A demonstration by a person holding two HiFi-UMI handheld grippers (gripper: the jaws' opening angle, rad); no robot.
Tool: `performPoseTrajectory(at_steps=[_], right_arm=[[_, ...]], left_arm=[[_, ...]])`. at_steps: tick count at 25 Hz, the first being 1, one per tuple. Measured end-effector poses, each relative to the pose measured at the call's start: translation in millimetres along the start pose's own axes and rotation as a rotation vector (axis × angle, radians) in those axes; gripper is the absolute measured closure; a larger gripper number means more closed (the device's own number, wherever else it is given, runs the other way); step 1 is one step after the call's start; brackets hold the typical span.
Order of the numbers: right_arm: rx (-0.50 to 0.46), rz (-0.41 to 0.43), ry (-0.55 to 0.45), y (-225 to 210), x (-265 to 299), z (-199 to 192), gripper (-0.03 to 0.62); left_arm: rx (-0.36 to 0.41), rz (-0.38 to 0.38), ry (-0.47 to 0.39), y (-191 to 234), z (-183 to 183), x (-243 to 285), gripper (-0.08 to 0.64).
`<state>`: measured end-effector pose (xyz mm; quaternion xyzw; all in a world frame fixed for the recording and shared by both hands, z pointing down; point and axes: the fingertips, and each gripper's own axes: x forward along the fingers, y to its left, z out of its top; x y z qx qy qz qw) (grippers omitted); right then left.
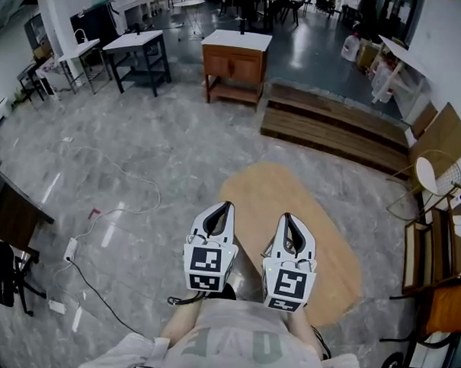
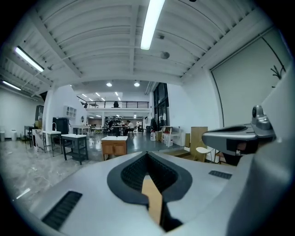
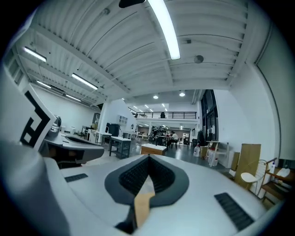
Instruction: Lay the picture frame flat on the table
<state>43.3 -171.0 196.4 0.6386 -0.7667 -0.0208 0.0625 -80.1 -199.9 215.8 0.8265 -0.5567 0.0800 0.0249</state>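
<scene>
**Two grippers, both shut, over one table**

Just beyond your shirt (image 1: 246,344) you hold two grippers side by side: the left gripper (image 1: 228,205) and the right gripper (image 1: 287,217). Each has its jaws pressed together with nothing between them. Under both lies one oval wooden table (image 1: 320,221). Where the picture frame is, these views do not tell. Left of the table, one power strip (image 1: 70,249) lies on the grey floor (image 1: 155,161). Farther off are one two-step wooden platform (image 1: 332,127) and one wooden cabinet (image 1: 234,61).

Behind the table (image 1: 291,193): cabinet (image 1: 236,64) left, steps (image 1: 332,124) right.
</scene>
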Motion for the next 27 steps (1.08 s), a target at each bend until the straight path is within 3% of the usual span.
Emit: performPoseTrajectory(at_steps=[27], right_arm=[[-0.013, -0.022, -0.034, -10.8, -22.9, 5.3, 0.586]], left_arm=[[0.005, -0.018, -0.053, -20.7, 11.5, -19.4, 0.551]])
